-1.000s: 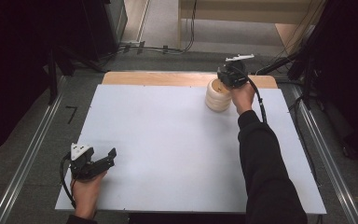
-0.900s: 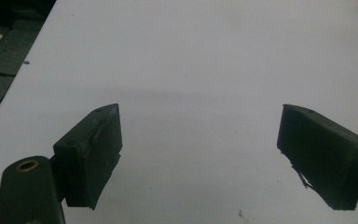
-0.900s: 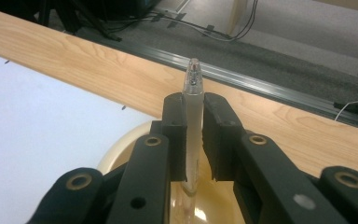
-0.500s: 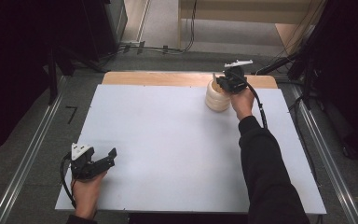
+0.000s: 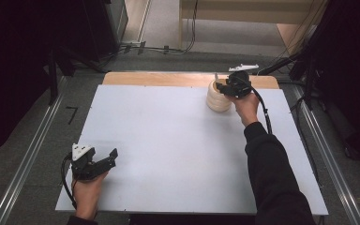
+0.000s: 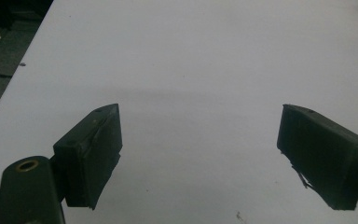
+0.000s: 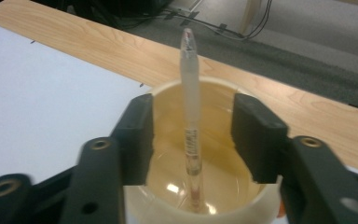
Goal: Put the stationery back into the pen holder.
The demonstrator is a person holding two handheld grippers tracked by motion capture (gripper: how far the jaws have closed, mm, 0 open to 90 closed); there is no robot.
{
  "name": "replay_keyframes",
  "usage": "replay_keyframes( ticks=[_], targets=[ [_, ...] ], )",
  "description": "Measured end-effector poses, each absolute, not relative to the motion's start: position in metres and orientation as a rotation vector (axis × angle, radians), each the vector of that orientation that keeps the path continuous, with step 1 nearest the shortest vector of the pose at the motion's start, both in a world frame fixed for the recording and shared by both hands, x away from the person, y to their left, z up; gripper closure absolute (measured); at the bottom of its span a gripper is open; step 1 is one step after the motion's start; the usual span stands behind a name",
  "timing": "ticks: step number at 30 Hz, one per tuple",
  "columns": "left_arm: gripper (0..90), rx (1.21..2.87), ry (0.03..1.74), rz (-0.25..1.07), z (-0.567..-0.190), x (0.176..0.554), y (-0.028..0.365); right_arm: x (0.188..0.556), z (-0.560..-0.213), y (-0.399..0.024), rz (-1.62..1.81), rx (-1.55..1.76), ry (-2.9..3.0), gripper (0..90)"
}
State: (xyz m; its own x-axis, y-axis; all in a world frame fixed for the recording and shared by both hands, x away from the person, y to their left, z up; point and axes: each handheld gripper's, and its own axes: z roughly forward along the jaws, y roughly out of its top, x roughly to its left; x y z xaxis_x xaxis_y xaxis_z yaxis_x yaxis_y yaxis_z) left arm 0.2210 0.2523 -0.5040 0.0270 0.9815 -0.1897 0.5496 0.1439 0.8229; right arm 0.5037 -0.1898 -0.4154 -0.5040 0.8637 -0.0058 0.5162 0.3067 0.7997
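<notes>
A translucent pen (image 7: 189, 102) is seen standing in the cream cup (image 5: 218, 97) at the surface's (image 5: 168, 140) far edge; its print cannot be read. The right tool (image 7: 191, 135), just opened, is spread around it untouching. The left tool (image 6: 200, 154) is held open.

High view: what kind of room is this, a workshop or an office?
Probably a lab or recording studio. A bare white work board lies on a wooden table, cables run over the grey carpet behind, and a person holds wired grippers, the right one over a cream cup.
</notes>
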Motion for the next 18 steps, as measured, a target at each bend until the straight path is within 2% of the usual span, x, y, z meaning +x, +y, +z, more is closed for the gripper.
replay_keyframes(
  ticks=[11,18],
  targets=[
    [14.6,1.513,1.625,0.689,-0.504,0.221,0.252,0.487,-0.421,-0.195,1.076,1.233,2.151,24.8],
    [14.6,1.512,1.625,0.689,-0.504,0.221,0.251,0.473,-0.419,-0.198,1.11,1.224,2.127,19.2]
  ],
)
